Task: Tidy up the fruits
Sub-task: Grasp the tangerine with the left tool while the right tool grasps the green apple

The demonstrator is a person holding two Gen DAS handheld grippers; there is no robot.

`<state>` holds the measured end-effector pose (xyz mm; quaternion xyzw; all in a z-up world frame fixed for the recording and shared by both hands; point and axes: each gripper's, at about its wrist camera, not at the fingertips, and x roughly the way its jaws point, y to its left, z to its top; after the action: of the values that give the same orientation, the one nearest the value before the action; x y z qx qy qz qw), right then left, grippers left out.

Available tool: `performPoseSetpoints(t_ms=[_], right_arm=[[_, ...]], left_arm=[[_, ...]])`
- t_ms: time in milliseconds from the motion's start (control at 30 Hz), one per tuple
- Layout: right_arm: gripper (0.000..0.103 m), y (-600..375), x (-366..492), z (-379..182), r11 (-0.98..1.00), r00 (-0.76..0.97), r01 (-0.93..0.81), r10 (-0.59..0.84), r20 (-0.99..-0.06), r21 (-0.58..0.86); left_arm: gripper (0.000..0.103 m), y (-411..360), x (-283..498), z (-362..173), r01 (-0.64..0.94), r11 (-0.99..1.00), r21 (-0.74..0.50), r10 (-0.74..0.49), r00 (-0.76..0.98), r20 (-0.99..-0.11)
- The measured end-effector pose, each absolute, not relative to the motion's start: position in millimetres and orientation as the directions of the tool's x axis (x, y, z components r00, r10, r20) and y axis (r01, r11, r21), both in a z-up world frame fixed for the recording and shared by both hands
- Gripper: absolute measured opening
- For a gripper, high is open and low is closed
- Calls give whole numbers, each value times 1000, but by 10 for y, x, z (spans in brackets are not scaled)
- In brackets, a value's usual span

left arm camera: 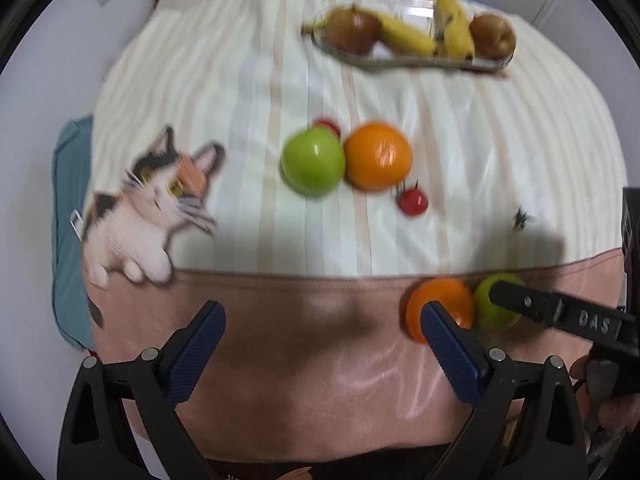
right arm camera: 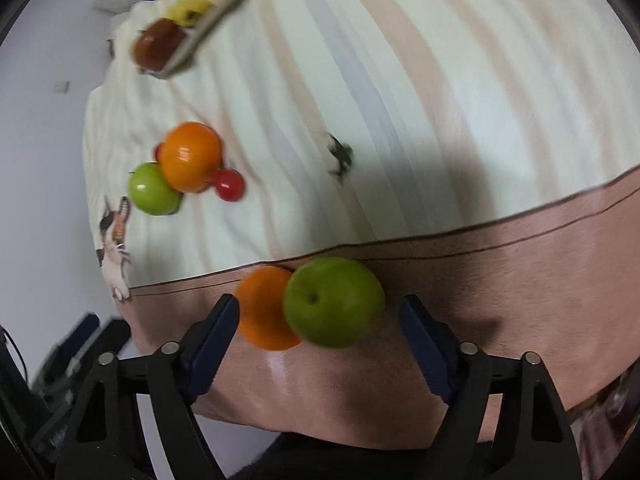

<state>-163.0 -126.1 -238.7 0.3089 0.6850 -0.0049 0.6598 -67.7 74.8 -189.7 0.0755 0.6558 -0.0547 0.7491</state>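
Right now your right gripper (right arm camera: 320, 320) has its fingers spread wide, empty, with a green apple (right arm camera: 334, 302) sitting between them and an orange (right arm camera: 262, 308) touching the apple, close against the left finger. Your left gripper (left arm camera: 324, 320) is spread wide too, holding nothing; only pink cloth (left arm camera: 300, 344) lies between its fingers, and its right finger (left arm camera: 452, 344) overlaps the orange in view.

Judging by its gloss, the apple is firm and smooth, likely slippery. Take it across its widest middle, square, so it does not squirt out. The orange will probably roll when the apple lifts.

Beyond the fingers, a second apple (left arm camera: 313, 162) and second orange (left arm camera: 378, 156) touch each other, with a cherry (left arm camera: 413, 200) just beside them and another red fruit (left arm camera: 328, 126) mostly hidden behind the apple. Farthest out, a tray (left arm camera: 452, 65) holds bananas (left arm camera: 432, 32) and two brown fruits (left arm camera: 352, 30).

Both views are blurred. A small dark speck (right arm camera: 340, 154) on the cloth is too unclear to name, and the tray is cut off in the right wrist view.
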Motion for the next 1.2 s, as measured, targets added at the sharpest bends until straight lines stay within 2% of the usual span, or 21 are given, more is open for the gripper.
performPoseSetpoints(t_ms=[67,100,233,400,533,567,600,633,733,967,1100,1200], right_arm=[[70,-1226,-1617,-2511,806,40,442,420,-906,394],[63,-1205,-1626,-2572,815,30,441,405,-914,376],[62,-1176,-1619,-2555,839,42,405,379,-924,363],[62,-1281,-1670,-2248,906,80,333,250,-965,262],[62,-1465,-1696,-2163,902,79,350,239,-968,252],[62,-1479,-1701,-2159,902,79,352,238,-968,251],[62,-1489,-1704,-2159,901,80,353,238,-968,251],[62,-1497,-1703,-2159,902,79,353,237,-968,250],[62,-1465,-1701,-2163,911,76,343,219,-973,231],[62,-1210,-1603,-2239,937,33,258,237,-971,237],[62,-941,-1546,-2418,951,-17,186,254,-967,246],[63,-830,-1524,-2484,969,-20,140,206,-978,201]], left_arm=[[100,740,-696,-1993,179,984,24,7,99,-995],[100,729,-704,-2037,178,984,13,-1,80,-997],[100,623,-744,-2165,208,978,-31,-38,26,-999],[100,331,-816,-2299,292,952,-91,-88,-25,-996],[100,-33,-863,-2540,381,916,-124,-98,-87,-991],[96,-95,-873,-2598,392,911,-131,-100,-98,-990],[73,-155,-884,-2653,401,906,-133,-100,-101,-990],[62,-202,-896,-2701,407,905,-124,-92,-97,-991],[61,-227,-920,-2719,413,904,-111,-86,-80,-993],[61,163,-975,-2501,388,921,27,33,-8,-999],[62,409,-940,-2581,321,947,8,20,-34,-999],[63,451,-971,-2647,279,960,-12,3,-51,-999]])
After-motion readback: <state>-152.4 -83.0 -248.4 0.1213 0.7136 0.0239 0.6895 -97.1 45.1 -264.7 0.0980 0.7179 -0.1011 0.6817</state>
